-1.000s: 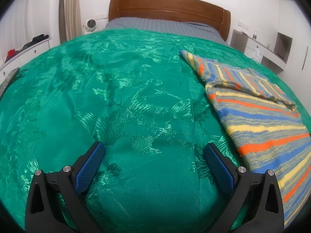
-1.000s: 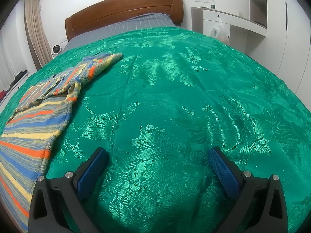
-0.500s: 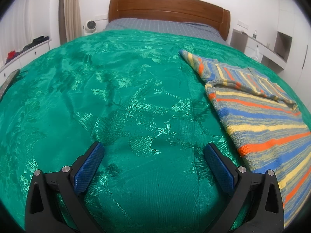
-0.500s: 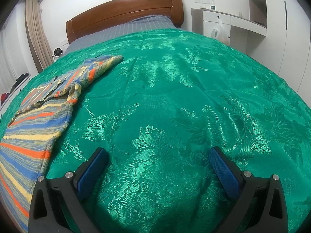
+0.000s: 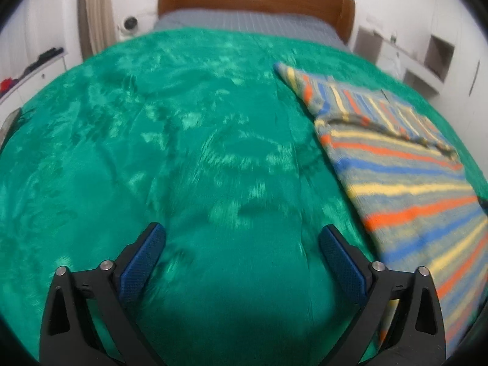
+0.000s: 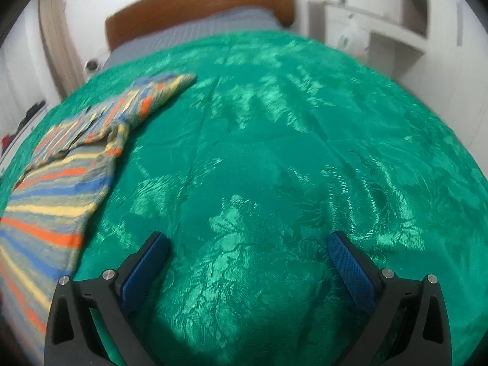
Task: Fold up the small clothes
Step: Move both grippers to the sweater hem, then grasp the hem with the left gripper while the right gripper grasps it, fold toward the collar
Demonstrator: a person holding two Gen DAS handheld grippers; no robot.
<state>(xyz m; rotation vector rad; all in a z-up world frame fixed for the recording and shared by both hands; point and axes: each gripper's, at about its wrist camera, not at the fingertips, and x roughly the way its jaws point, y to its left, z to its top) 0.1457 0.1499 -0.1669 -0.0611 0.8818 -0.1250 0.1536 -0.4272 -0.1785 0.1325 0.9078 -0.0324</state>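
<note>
Lying flat, the striped sweater (image 5: 405, 164) shows orange, blue, yellow.

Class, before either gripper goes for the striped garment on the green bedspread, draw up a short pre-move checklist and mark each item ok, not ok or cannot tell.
1. Left gripper open and empty: ok.
2. Right gripper open and empty: ok.
3. Striped garment lying between the two grippers, within both views: ok.
4. A gripper already over the garment: not ok; both are over bare green bedspread.
5. Sleeve lying folded across the garment's top: ok.
6. Garment's near hem visible: cannot tell; it runs out of both frames.
</note>
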